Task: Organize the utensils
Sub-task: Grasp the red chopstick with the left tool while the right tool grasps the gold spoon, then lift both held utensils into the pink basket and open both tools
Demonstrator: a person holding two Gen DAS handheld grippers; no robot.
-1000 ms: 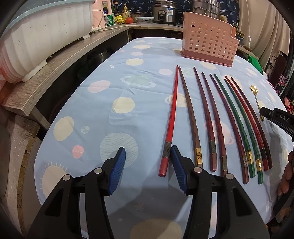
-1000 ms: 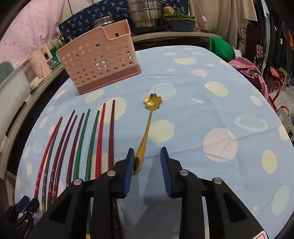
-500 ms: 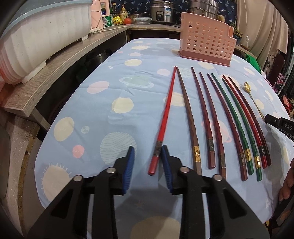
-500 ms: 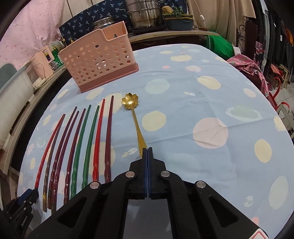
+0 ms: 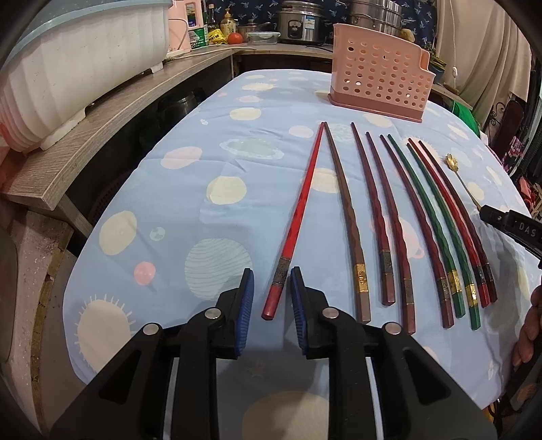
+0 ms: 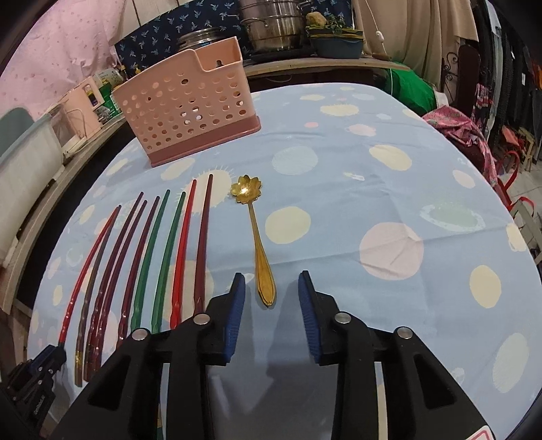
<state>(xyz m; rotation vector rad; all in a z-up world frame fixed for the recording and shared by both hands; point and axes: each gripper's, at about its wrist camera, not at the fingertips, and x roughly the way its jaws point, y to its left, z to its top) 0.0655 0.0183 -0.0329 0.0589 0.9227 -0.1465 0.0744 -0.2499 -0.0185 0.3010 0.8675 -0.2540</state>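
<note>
Several chopsticks lie side by side on the blue spotted tablecloth (image 5: pixel 189 210). My left gripper (image 5: pixel 271 298) is open, its blue pads either side of the butt end of the bright red chopstick (image 5: pixel 298 216), the leftmost one. A gold flower-bowl spoon (image 6: pixel 257 237) lies to the right of the chopsticks. My right gripper (image 6: pixel 271 298) is open with the spoon's handle end between its pads, not clamped. The pink perforated utensil holder (image 5: pixel 379 84) stands upright at the far end of the table; it also shows in the right wrist view (image 6: pixel 186 105).
A wooden shelf (image 5: pixel 101 125) with a large white tub (image 5: pixel 78 64) runs along the left. Pots and a rice cooker (image 5: pixel 298 23) stand on the back counter. Green and pink cloth (image 6: pixel 454 118) lies off the table's right edge.
My right gripper was shut on the spoon handle half a second ago and has opened; the spoon now lies straighter. My left gripper narrowed and shifted right around the red chopstick's end.
</note>
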